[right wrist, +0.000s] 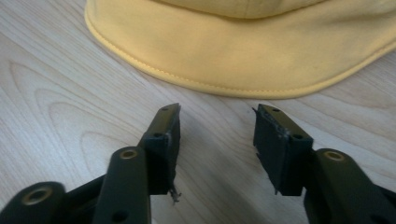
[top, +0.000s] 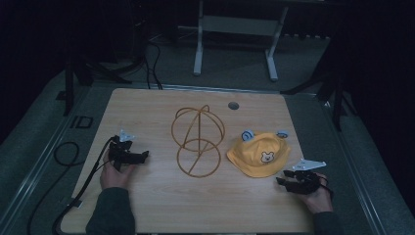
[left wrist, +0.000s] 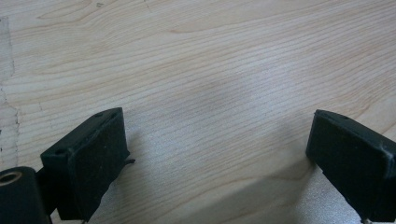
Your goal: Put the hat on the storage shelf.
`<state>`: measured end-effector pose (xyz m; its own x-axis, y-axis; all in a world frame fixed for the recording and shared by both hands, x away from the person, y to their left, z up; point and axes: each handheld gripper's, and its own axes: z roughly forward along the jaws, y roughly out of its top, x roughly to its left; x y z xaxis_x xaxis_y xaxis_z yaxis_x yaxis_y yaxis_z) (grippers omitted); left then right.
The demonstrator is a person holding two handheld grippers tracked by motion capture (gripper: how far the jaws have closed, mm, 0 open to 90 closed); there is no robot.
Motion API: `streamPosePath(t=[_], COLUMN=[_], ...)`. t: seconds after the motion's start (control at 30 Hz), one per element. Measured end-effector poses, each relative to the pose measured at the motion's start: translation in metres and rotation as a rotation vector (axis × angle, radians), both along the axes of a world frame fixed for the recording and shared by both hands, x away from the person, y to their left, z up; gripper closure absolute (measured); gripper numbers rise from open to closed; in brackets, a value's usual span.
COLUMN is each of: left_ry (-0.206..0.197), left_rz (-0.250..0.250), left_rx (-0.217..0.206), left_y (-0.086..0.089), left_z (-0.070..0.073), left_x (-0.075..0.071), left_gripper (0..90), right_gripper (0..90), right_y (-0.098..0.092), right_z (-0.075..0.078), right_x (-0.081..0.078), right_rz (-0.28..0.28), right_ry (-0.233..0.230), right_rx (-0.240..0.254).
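A small yellow hat (top: 259, 154) with a bear patch and two blue ears lies on the wooden table (top: 147, 205), right of centre. Its brim (right wrist: 233, 56) spans the top of the right gripper view. My right gripper (top: 283, 182) rests just off the hat's near right edge, its jaws partly apart over bare wood (right wrist: 217, 135), a short way from the brim and holding nothing. A gold wire stand (top: 198, 139) made of rings sits at the table's middle. My left gripper (top: 139, 156) lies at the left with jaws wide apart over bare wood (left wrist: 219, 144).
A round grommet hole (top: 233, 105) sits near the table's far edge. Black cables (top: 66, 152) trail off the left side. A white metal frame (top: 235, 34) stands on the floor beyond the table.
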<state>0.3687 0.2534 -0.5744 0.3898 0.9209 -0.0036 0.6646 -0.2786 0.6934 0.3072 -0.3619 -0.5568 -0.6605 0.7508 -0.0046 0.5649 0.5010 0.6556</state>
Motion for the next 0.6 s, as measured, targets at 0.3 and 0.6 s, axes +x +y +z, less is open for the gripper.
streamPosePath(t=[0.3, 0.6], left_ry=[0.000, -0.003], left_rz=[0.002, 0.003], left_rx=[0.002, 0.000], left_y=[0.000, 0.000], left_z=[0.000, 0.000], left_x=[0.000, 0.000], left_gripper=[5.4, 5.7], right_gripper=[55.4, 55.4], right_y=[0.000, 0.001], right_z=[0.010, 0.033], right_x=[0.005, 0.005], right_rz=[0.077, 0.131], right_ry=[0.018, 0.009], right_rx=[-0.075, -0.143])
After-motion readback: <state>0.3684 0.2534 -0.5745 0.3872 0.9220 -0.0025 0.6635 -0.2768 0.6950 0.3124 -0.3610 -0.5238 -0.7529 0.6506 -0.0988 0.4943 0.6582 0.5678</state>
